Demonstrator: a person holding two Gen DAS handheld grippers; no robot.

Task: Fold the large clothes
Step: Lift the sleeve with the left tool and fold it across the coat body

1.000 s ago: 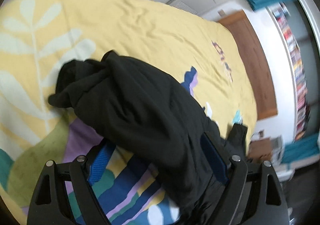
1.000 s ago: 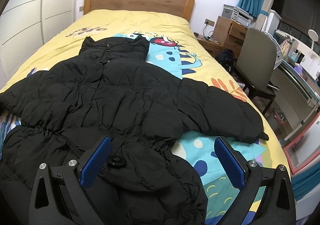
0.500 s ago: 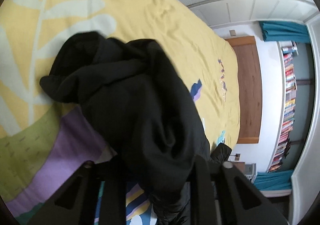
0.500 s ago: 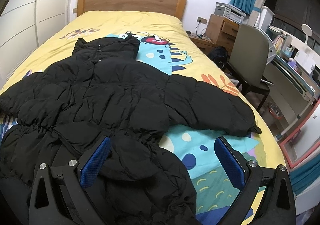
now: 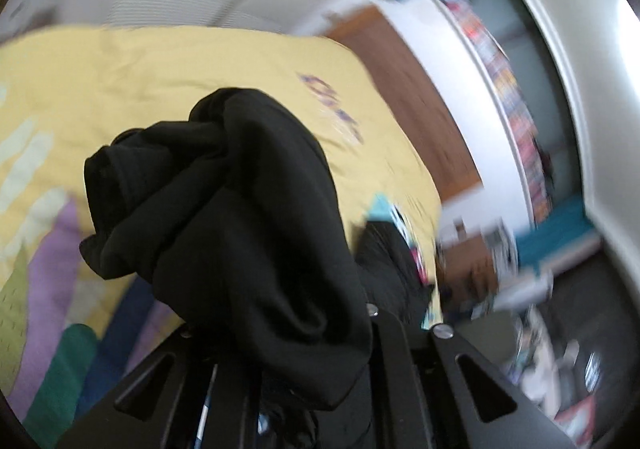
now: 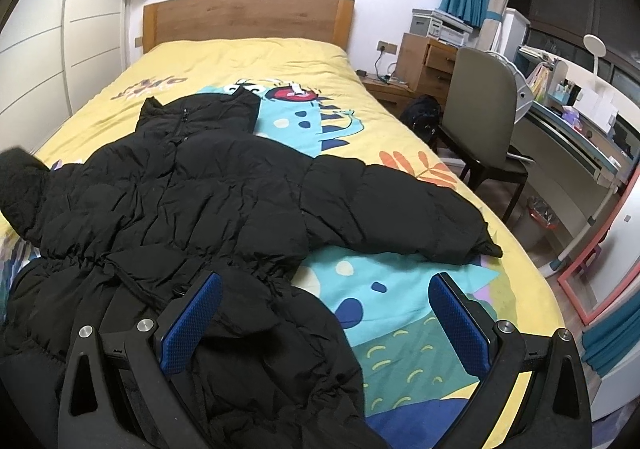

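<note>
A black puffer jacket (image 6: 224, 193) lies spread face up on the yellow cartoon bed cover (image 6: 248, 61), collar toward the headboard. Its right sleeve (image 6: 400, 213) stretches out flat toward the bed's right edge. My left gripper (image 5: 280, 361) is shut on the bunched end of the other sleeve (image 5: 224, 209), which is raised off the cover and hides the fingertips. That raised sleeve (image 6: 20, 185) shows at the left edge of the right wrist view. My right gripper (image 6: 324, 313) hangs open above the jacket's lower hem, with nothing between its blue pads (image 6: 192, 325).
A wooden headboard (image 6: 248, 19) closes the far end of the bed. White wardrobe doors (image 6: 40, 49) run along the left. To the right stand a nightstand (image 6: 424, 61), a chair (image 6: 480, 129), a cluttered desk (image 6: 572, 137) and a bin (image 6: 536, 221).
My left gripper shut on the jacket's sleeve end and lifted it off the cover while rolling. The right gripper drifted a little and stayed open.
</note>
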